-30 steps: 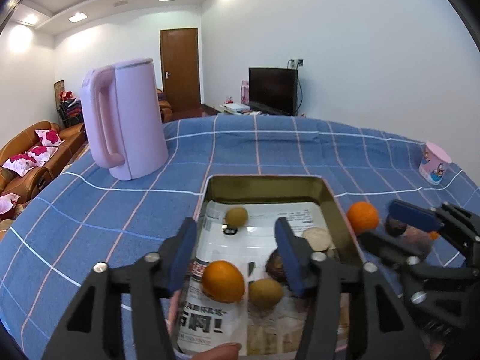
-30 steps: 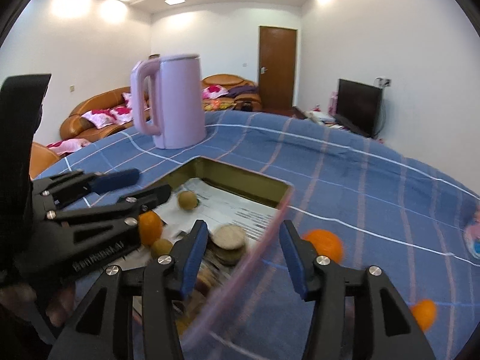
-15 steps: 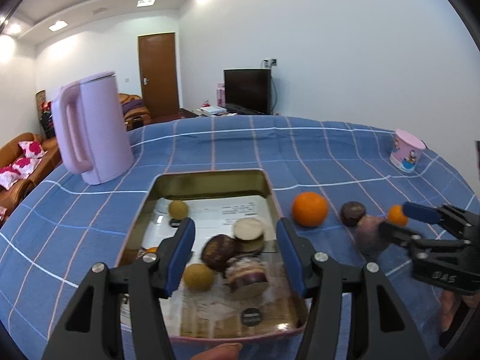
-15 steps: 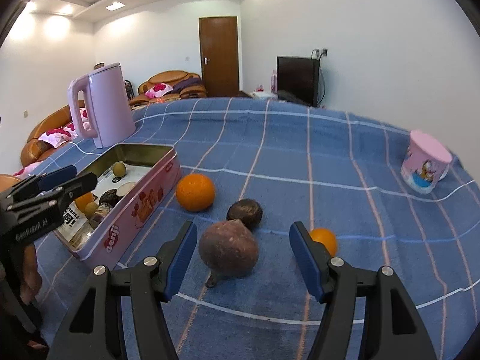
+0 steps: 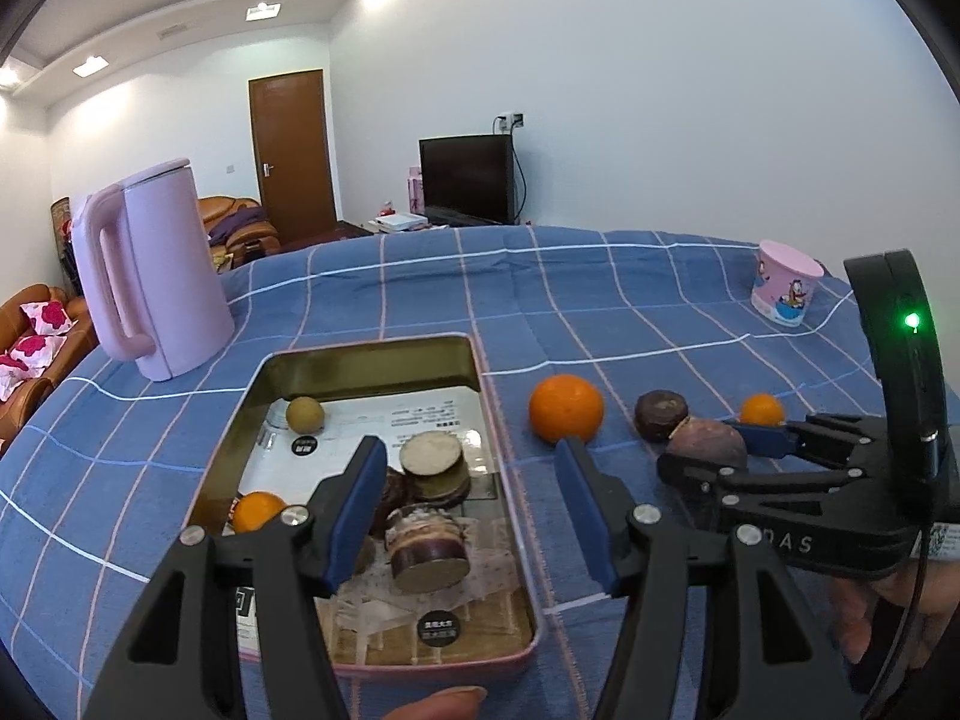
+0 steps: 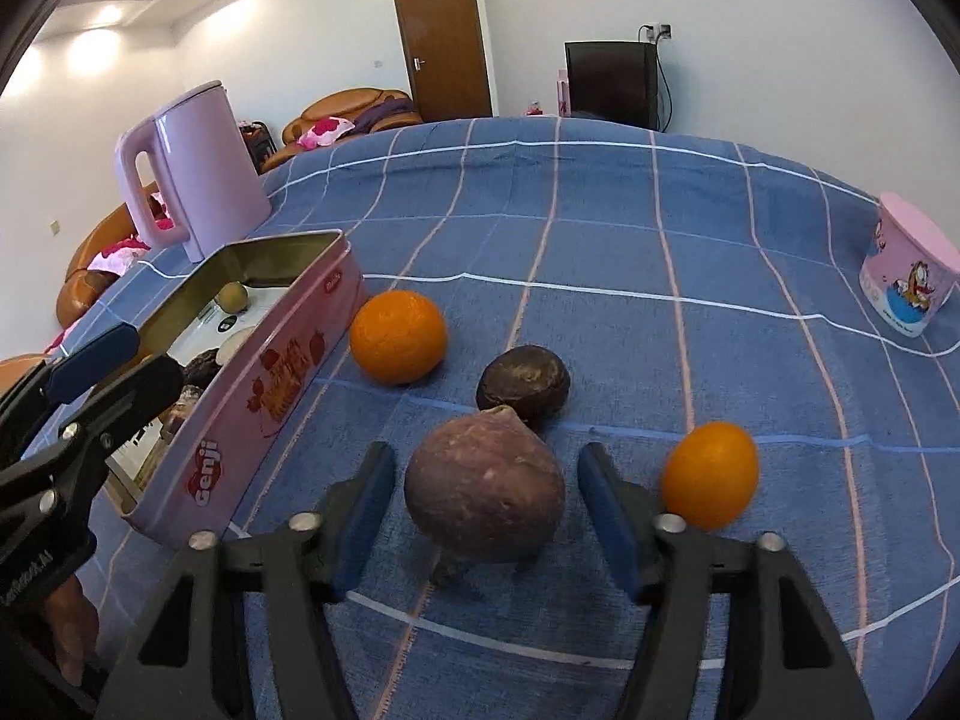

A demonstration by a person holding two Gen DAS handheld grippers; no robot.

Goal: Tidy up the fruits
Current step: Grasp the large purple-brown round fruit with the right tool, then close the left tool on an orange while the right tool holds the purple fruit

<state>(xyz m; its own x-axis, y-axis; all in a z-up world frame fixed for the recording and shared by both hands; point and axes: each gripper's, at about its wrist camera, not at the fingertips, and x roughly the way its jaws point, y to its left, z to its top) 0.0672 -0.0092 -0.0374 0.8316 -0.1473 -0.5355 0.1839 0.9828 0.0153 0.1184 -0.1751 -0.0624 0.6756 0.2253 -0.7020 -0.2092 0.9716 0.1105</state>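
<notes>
A pink tin (image 5: 372, 354) lined with paper holds a small orange (image 5: 258, 510), a small greenish fruit (image 5: 305, 414) and cut brown slices (image 5: 432, 456). My left gripper (image 5: 471, 480) hangs open over the tin's right rim with nothing between its pads. To the tin's right, a large orange (image 6: 398, 345), a dark round fruit (image 6: 523, 383), a purple round fruit (image 6: 486, 492) and a small orange (image 6: 710, 483) lie on the blue checked cloth. My right gripper (image 6: 486, 480) straddles the purple fruit. Its jaws are closing, with thin gaps still showing at both pads.
A tall pink kettle (image 5: 156, 276) stands behind the tin on the left. A pink cartoon cup (image 6: 906, 276) sits at the far right of the cloth. The left gripper (image 6: 132, 360) shows beside the tin (image 6: 270, 396). A hand (image 5: 888, 600) holds the right gripper.
The right gripper swung from the tin's edge to the loose fruits, came down around the purple fruit and narrowed its jaws. The left gripper shifted right across the tin.
</notes>
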